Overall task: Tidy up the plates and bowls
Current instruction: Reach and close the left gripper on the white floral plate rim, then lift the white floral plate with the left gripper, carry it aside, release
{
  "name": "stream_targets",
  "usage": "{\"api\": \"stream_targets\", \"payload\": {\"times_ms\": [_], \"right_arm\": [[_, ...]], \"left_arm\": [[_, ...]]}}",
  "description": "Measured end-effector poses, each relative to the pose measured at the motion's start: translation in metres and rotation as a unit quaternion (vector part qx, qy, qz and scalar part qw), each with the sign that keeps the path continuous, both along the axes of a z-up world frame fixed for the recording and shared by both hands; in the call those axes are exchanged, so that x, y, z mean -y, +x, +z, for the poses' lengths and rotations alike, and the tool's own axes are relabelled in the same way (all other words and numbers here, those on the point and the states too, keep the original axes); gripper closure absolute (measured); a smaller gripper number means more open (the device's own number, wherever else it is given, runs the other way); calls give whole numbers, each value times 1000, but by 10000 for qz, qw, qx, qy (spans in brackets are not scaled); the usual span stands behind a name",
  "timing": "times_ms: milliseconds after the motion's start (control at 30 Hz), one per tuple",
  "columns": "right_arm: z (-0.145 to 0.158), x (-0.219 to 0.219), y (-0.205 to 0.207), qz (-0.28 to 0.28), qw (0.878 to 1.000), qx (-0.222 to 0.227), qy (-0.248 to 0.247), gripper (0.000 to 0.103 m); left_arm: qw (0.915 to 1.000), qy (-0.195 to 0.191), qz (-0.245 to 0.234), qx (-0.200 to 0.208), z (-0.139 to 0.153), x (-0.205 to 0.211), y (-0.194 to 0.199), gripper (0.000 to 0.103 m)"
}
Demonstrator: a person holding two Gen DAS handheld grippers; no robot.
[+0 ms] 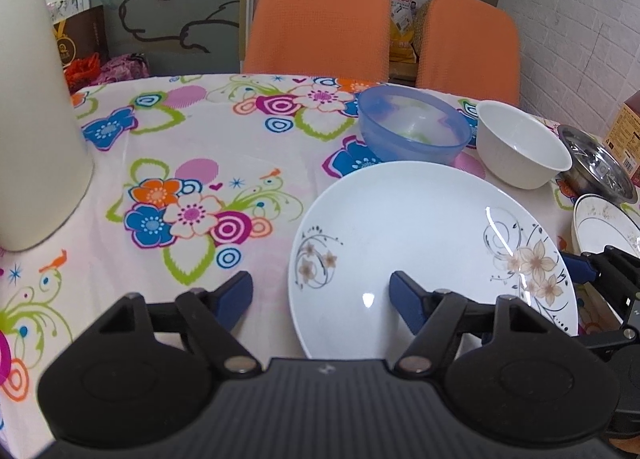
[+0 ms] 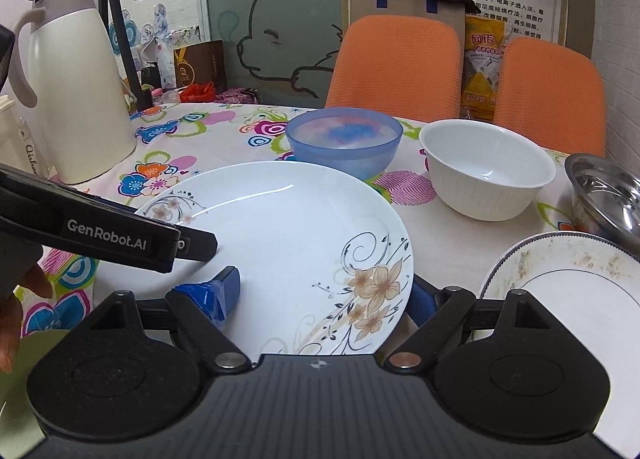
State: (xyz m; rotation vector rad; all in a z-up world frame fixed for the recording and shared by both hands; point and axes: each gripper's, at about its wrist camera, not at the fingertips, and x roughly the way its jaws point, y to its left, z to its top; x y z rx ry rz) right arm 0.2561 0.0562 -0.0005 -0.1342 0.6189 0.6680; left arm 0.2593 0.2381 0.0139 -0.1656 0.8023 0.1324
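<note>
Floral tablecloth [image 1: 168, 163], thermos [image 2: 76, 99] beside plate [image 2: 288, 243]

- Large plate [image 2: 288, 235]: white, with beige-brown flowers and dark scrolling vines at two rim spots.
- Tablecloth [image 1: 168, 163]: pale ground, printed flowers in blue, orange, magenta and pink, with green leaves.
- Plastic bowl [image 1: 412, 127]: translucent blue.
- Ribbed bowl [image 2: 486, 169]: plain white.
- Metal bowl [image 2: 608, 191]: silver, reflective.
- Small plate [image 2: 568, 283]: white, thin dark ring, beaded grey rim, brownish smears.
- Chairs [image 2: 396, 67]: orange, waffle-textured fabric.
- Thermos jug [image 2: 76, 95]: cream body, taupe lid and handle.
- Left gripper [image 1: 320, 299] and right gripper [image 2: 324, 295]: black bodies, blue finger pads.
</note>
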Motion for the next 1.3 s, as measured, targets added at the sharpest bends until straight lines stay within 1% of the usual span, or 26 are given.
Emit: {"api": "stream_targets", "payload": {"times_ms": [33, 100, 133, 200, 233, 300, 333, 367, 433, 500, 533, 700, 800, 933, 1100, 1300], "right_arm": [[0, 3, -1, 105, 9999, 0, 10, 31], [0, 7, -5, 225, 9997, 7, 29, 32], [0, 6, -5, 219, 9998, 13, 7, 32], [0, 2, -5, 154, 9999, 6, 1, 31], [0, 2, -4, 130, 9999, 11, -4, 32], [0, 4, -3, 144, 9999, 29, 17, 38], [1, 6, -2, 145, 9999, 43, 26, 40], [1, 7, -2, 131, 9999, 46, 36, 44], [3, 8, 1, 122, 9999, -73, 81, 46], [6, 11, 4, 111, 9994, -187, 268, 46], [10, 11, 3, 105, 9993, -173, 305, 46], [31, 11, -17, 65, 9988, 163, 456, 46], [44, 14, -35, 83, 9983, 298, 498, 46], [52, 25, -66, 126, 9976, 378, 560, 46], [51, 39, -111, 133, 9982, 288, 506, 46], [39, 50, -150, -17, 9980, -15, 626, 45]], "left_arm": [[10000, 9, -27, 43, 0, 2, -2, 41], [9999, 45, -51, 75, 1, 4, -5, 43], [9999, 40, -34, 90, 1, 4, -6, 43], [10000, 6, -24, 80, 2, 5, -5, 46], [10000, -6, -49, 82, 2, 6, -5, 51], [10000, 2, -29, 78, 3, 6, -5, 52], [10000, -28, 6, 83, 3, 5, -5, 59], [9999, -71, 76, 76, 4, 4, -6, 68], [9996, -206, 184, 44, 7, 1, -5, 78], [9998, -69, 183, 87, 14, 3, -6, 80], [9998, -29, 170, 141, 19, 4, -8, 82], [9988, 28, 240, 424, 44, 3, -23, 82], [9982, 14, 251, 549, 56, 3, -40, 82], [9975, 103, 184, 673, 70, 13, -76, 82], [9981, 125, 107, 588, 69, 28, -124, 82], [9995, 16, 50, 321, 48, 40, -174, 81]]}}
